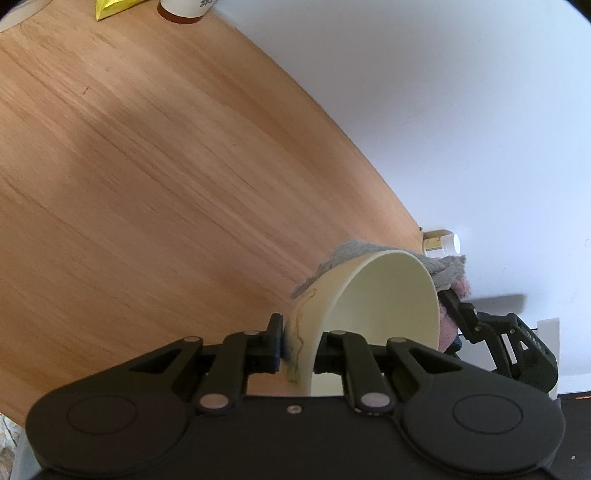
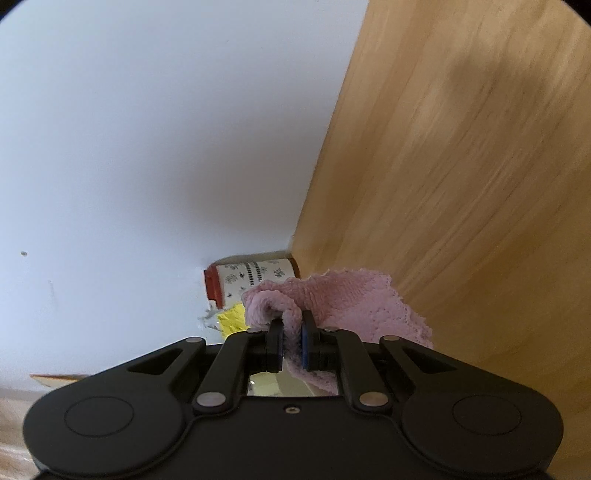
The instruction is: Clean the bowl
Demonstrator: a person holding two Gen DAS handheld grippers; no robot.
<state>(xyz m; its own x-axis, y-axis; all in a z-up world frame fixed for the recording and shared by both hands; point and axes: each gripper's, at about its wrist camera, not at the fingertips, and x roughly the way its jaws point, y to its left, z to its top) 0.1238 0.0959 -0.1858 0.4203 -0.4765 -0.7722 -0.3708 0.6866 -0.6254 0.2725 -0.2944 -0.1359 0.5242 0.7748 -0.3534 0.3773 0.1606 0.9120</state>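
A cream bowl is held tilted on its side above the wooden table, its outer wall marked with coloured streaks. My left gripper is shut on the bowl's rim, one finger outside, one inside. Behind the bowl's far rim lies a grey and pink cloth, and my right gripper shows beside it. In the right wrist view my right gripper is shut on the pink cloth, which bunches over its fingers. The bowl is hidden in that view.
A patterned white cup with a brown base and a yellow packet stand at the table's far end by the white wall. A small white-capped bottle is at the wall. The cup lies ahead of the cloth.
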